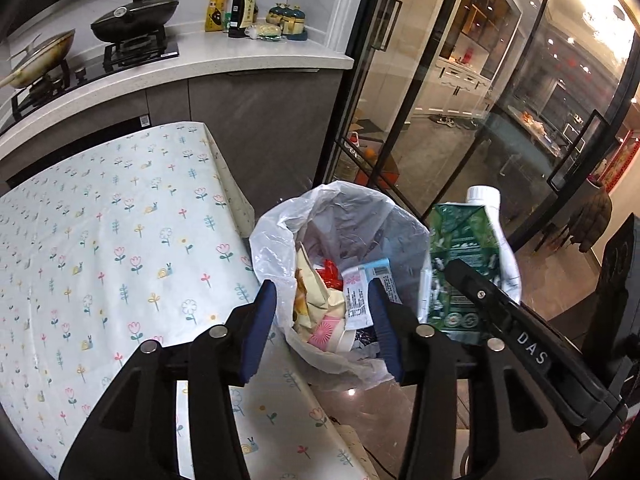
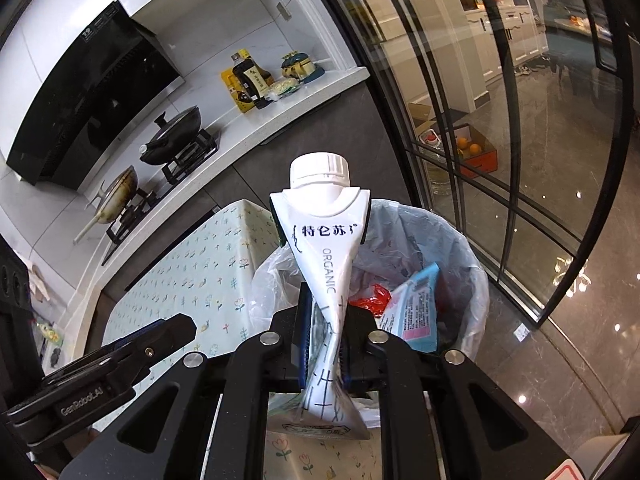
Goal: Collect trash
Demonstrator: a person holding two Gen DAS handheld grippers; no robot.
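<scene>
Your R gripper (image 2: pixel 325 344) is clamped on the crushed waist of the milk carton (image 2: pixel 325 256), long axis running fwd along the fingers, cap (image 2: pixel 322 170) away from you. The lined trash bin (image 2: pixel 460 240) lies just beyond and below, slightly right. Your L gripper (image 1: pixel 324 328) hangs empty, jaws apart, over the bin's mouth beside the table (image 1: pixel 100 240); R is the arm to drop.

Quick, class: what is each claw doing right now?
Left claw: open, holding nothing.
Right claw: shut on the carton, above the bin.
</scene>
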